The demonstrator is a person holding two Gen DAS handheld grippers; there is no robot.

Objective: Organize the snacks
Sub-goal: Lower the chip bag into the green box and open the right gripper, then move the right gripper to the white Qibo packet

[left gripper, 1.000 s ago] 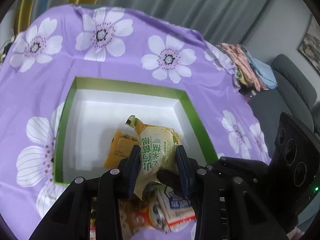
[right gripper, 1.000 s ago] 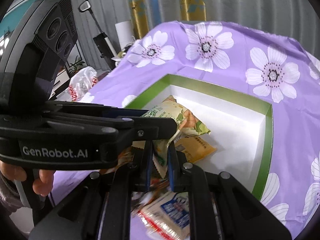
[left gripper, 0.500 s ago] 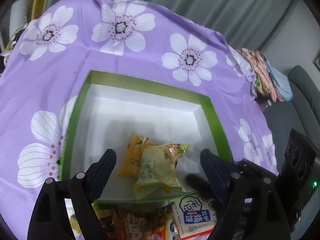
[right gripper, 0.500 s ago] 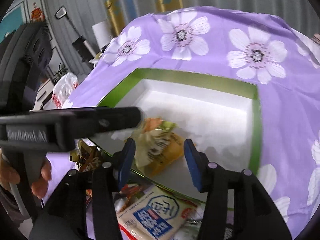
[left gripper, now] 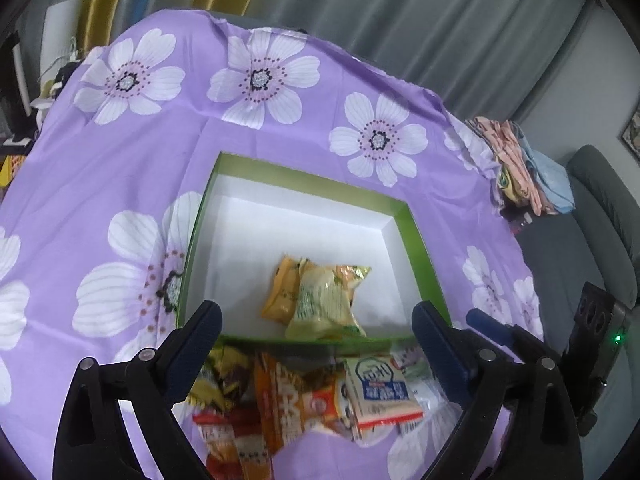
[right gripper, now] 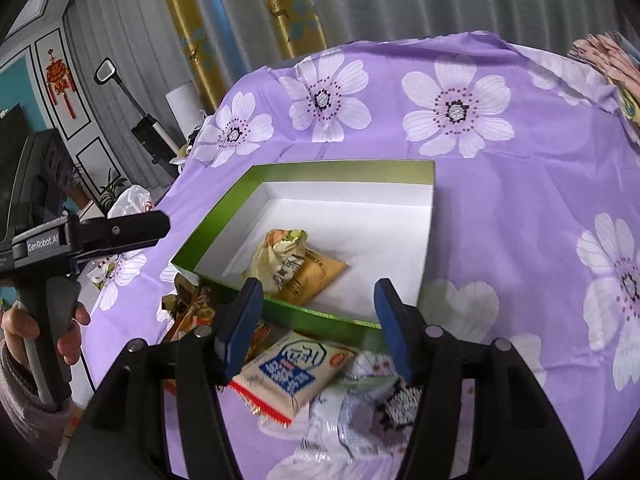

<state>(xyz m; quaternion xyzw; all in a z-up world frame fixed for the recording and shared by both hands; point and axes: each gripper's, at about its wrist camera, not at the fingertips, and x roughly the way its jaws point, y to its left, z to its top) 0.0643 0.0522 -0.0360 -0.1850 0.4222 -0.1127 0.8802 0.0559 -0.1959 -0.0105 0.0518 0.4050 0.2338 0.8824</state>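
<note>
Box (left gripper: 416,236) on tablecloth (left gripper: 120,184), toward its near edge. In box, against near wall: two snack packets, one (left gripper: 326,300) overlapping the other (left gripper: 280,292). Before the box, on the cloth: heap of loose snack packets (left gripper: 304,396). Folded cloths (left gripper: 520,168) at far right corner.

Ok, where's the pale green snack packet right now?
The pale green packet lies inside the green box, against its near wall, partly on the orange packet.
</note>
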